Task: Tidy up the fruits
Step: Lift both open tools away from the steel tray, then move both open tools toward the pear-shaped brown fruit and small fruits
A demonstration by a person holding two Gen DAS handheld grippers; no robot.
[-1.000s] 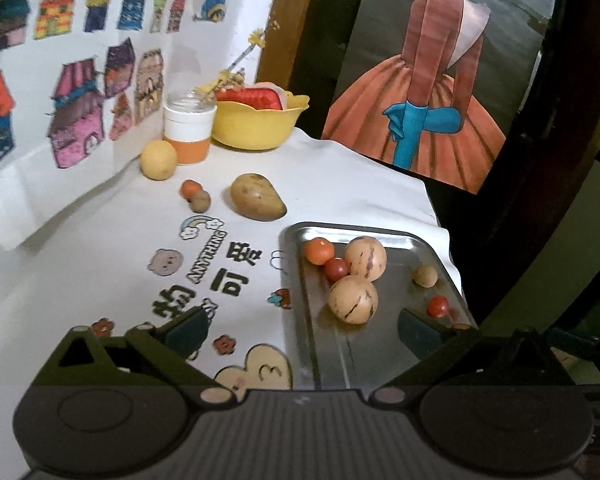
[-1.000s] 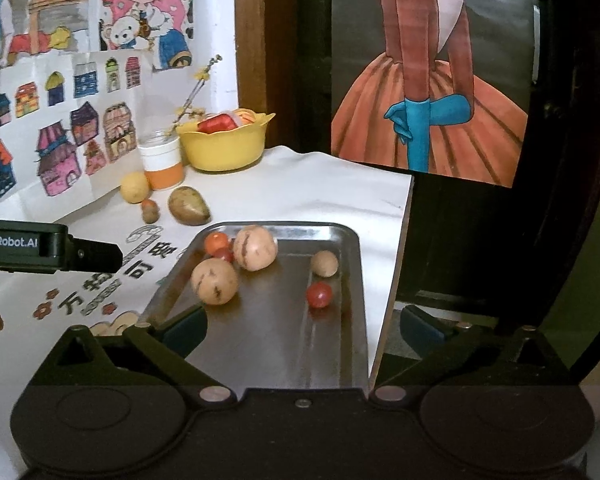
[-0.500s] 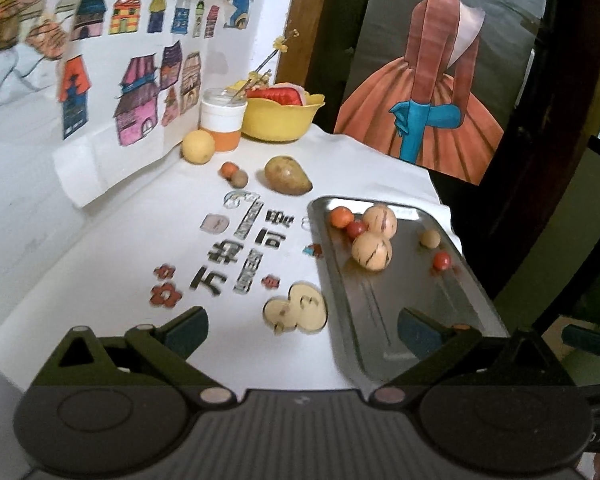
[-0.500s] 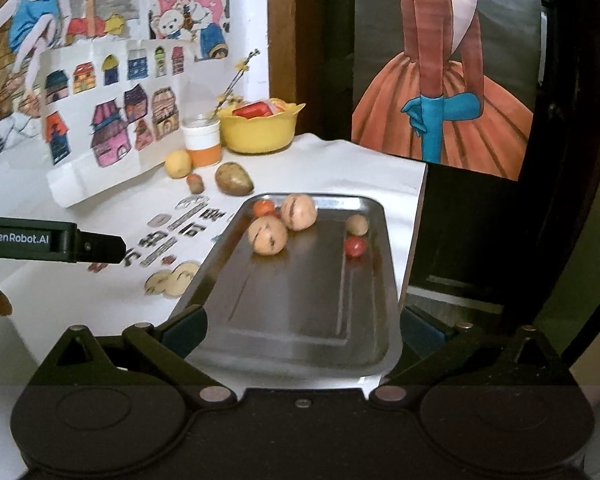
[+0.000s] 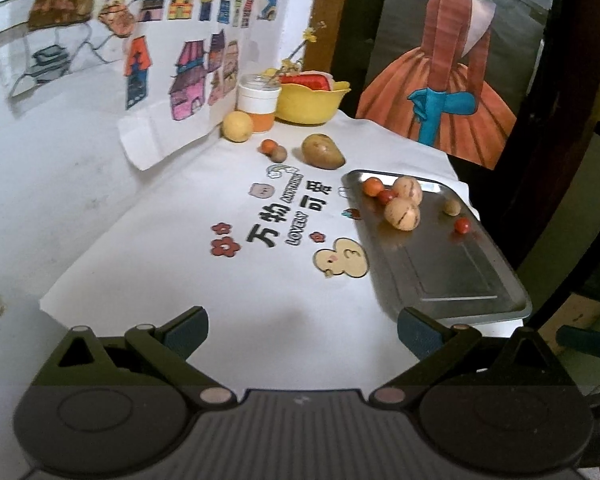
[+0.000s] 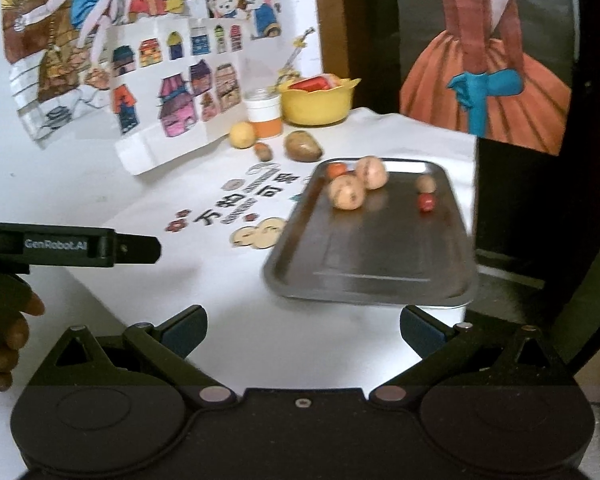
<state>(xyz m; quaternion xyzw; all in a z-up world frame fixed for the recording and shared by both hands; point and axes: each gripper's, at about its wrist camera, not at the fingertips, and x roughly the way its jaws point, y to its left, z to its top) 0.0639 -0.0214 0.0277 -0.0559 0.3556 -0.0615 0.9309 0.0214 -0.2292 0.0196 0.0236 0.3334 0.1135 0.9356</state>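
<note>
left gripper [image 5: 302, 334]: you're holding it wide apart, nothing between the pads, hovering over bare cloth [image 5: 188, 240] at the near edge of the table.
right gripper [image 6: 302, 332]: also spread wide and empty, hanging just short of the tray's near rim.
change: you're pulling both grippers back. A second ago they were sitting low and close over the tray; now the whole tray and most of the printed cloth are showing in both views.
tray [image 5: 452, 276]: sitting at the right edge of the table, near half bare. Fruit layout is looking the same as a second ago.
in tray: two tan striped fruits [image 5: 402, 214] touching each other at the far end, an orange one [image 5: 371, 186] and a red one [image 5: 386, 197] tucked against them; a small brown one [image 5: 452, 207] and a small red one [image 5: 462, 225] sitting apart toward the right rim.
still out: brown mango-like fruit [image 5: 323, 152] just beyond the tray's far corner; small orange [image 5: 267, 146] and small brown [image 5: 278, 154] fruits touching each other; yellow round fruit [image 5: 238, 126] against the jar [image 5: 259, 102].
bowl [image 5: 312, 100]: yellow, far back by the wall, something red inside; can't tell what.
meaning: my read is you're between picks, not finished. Four fruits are waiting on the cloth, so the retreat is looking like a reset before the next reach.
next: mango-like one is lying nearest the tray; the left gripper is looking better placed for it.
risk: tray is overhanging the cloth edge on the right side; round fruits could roll if you're nudging it.
</note>
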